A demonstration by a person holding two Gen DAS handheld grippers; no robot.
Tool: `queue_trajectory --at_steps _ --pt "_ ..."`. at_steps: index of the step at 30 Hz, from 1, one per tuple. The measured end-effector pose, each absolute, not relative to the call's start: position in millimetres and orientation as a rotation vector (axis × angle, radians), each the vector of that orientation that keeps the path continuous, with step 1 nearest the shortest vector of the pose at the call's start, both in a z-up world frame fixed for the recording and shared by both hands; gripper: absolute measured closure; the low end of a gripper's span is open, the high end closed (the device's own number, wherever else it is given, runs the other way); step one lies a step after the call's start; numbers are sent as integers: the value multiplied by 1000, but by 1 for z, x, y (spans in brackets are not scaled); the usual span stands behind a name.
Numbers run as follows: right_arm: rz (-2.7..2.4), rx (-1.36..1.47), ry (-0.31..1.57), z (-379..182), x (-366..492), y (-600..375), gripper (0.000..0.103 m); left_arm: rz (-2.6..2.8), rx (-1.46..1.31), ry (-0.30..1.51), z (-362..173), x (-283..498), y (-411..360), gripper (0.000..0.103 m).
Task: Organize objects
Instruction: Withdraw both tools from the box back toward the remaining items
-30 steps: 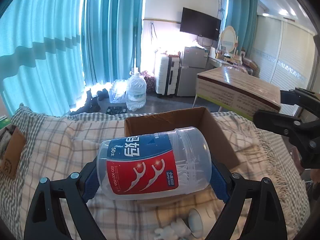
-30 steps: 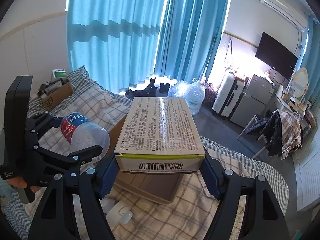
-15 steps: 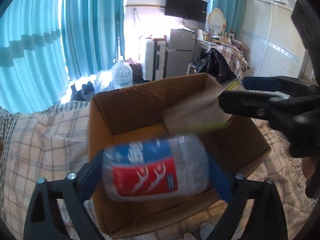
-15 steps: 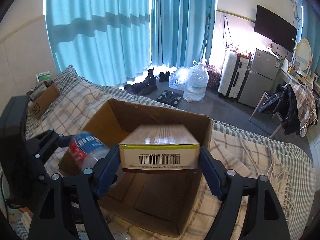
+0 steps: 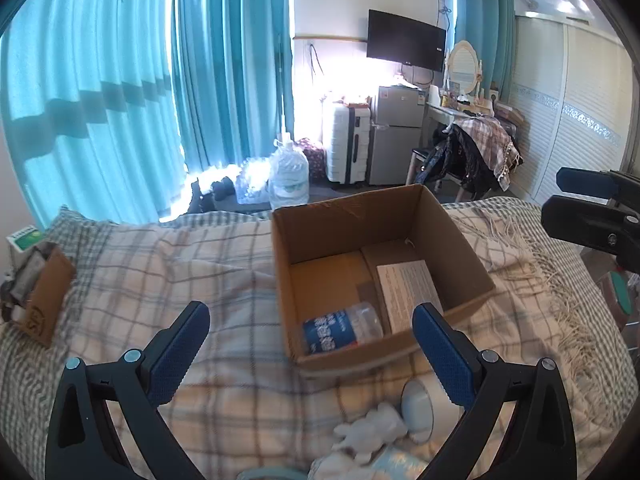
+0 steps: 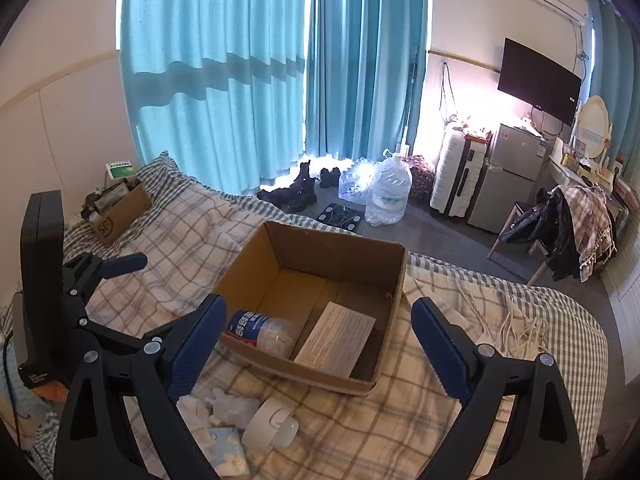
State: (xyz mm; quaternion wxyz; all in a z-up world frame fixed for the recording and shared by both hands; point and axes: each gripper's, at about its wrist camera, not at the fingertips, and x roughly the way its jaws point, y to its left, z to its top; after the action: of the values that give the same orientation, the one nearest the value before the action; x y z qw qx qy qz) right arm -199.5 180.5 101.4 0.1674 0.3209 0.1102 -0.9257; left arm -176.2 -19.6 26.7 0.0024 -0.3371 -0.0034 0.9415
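Note:
An open cardboard box point(image 5: 456, 240) point(image 6: 320, 244) sits on the plaid bed. Inside it lie the clear floss-pick jar with a blue and red label point(image 5: 340, 330) point(image 6: 262, 330) and the flat printed carton point(image 5: 408, 292) point(image 6: 338, 338), side by side. My left gripper point(image 5: 310, 344) is open and empty, hovering in front of the box. My right gripper point(image 6: 318, 340) is open and empty, above the box's near edge. The left gripper also shows in the right wrist view point(image 6: 120, 262); the right gripper shows in the left wrist view point(image 5: 588, 200).
On the bedspread point(image 5: 160, 264) in front of the box lie a white round container point(image 6: 270, 424) point(image 5: 420, 408), a white toy figure point(image 5: 372, 432) and a light blue packet point(image 6: 228, 452). A small brown box point(image 6: 120, 212) sits at the bed's far left. Water jugs point(image 6: 388, 196) stand on the floor.
Both grippers let go of their loads: the jar and the carton now lie in the box. Both grippers have opened and pulled back from it.

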Motion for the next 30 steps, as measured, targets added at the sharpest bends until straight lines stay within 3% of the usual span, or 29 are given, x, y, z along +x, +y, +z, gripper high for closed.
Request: queue_trajectory --at_steps 9,22,26,30 --pt "-2652 1015 302 85 -152 185 9 3018 -1114 -79 10 -103 -38 0" --pt "-2622 1324 307 -1 -145 176 9 3018 -1258 -464 -66 -48 -63 0" --pt "-2587 1420 272 -28 -162 163 9 3013 -1277 -484 -80 -46 -66 0" --pt "-2536 1487 360 -57 -176 147 10 3006 -1292 -470 -93 -54 -68 0"
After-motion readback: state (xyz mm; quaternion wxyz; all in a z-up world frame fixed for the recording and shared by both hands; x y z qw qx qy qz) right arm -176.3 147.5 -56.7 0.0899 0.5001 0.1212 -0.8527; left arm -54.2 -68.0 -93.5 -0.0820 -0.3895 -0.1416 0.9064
